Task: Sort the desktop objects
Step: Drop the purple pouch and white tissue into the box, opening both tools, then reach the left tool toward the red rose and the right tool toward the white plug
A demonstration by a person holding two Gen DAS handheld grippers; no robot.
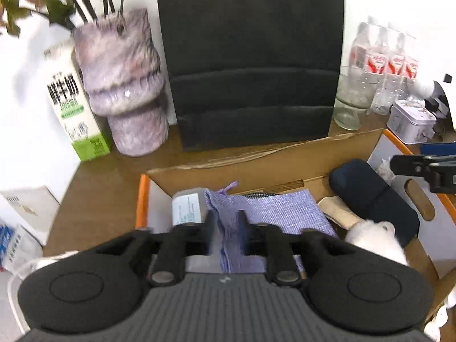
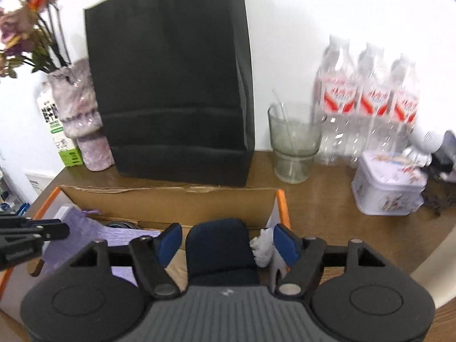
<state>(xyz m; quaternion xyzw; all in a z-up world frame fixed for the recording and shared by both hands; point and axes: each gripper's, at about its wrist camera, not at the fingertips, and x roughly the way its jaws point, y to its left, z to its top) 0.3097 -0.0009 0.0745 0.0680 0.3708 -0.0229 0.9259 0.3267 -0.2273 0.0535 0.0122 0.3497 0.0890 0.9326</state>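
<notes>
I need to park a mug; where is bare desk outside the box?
Bare wood lies between the cardboard box and the tin, in front of the glass. The back row, vase to bottles, is crowded.

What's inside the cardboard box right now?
The cardboard box holds a purple woven pouch, a grey labelled block, a dark navy case, a beige item and white fluff. Whatever lies beneath them is covered.

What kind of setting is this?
Likely a home or office desk against a white wall: brown wooden tabletop crowded with a fuzzy purple flower vase, green-and-white milk carton and three clear water bottles.
</notes>
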